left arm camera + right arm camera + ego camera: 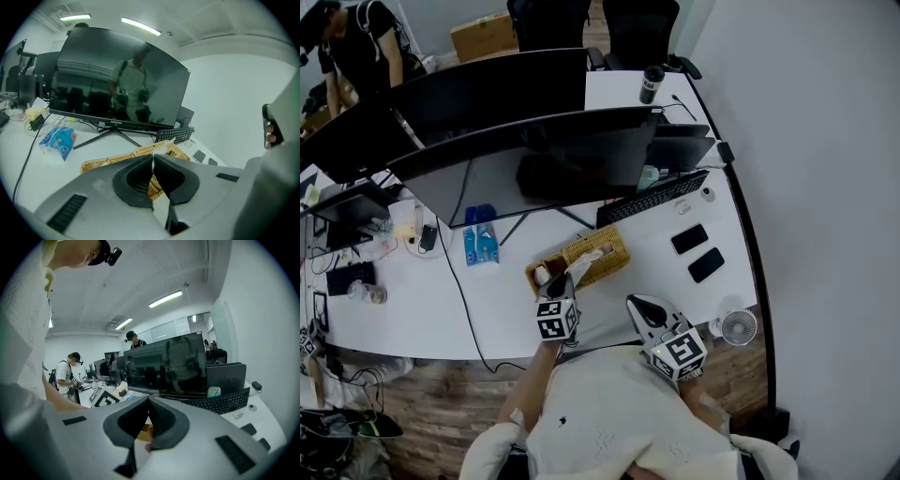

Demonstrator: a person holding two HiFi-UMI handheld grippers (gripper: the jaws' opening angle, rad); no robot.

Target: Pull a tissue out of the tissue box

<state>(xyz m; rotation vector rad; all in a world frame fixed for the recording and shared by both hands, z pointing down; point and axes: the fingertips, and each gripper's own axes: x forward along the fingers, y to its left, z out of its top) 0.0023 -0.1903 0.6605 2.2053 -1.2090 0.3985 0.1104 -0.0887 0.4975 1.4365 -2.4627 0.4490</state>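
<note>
The left tool [153, 157] has its jaws pressed together on a thin white tissue [164, 147]. The sheet runs as a narrow strip between the two dark pads and rises to a point just beyond them. In the head view the same tool [570, 279] sits at the near end of the tissue box [605, 251], a woven wicker holder lying on the white worktop [487, 309]. The tissue [584, 262] stands up out of the box to the tool's tip.

The right tool [148, 399] has its jaws closed tip to tip with nothing clamped between them. It hangs off to the right of the box and near the person's body, above the worktop edge in the head view [637, 305].

Behind the box stands a curved monitor [122, 79] whose lower bezel reads "coocaa" in small letters. A black keyboard [173, 135] lies to its right. A blue packet [58, 140] lies left of the box; its print is too small to read.
</note>
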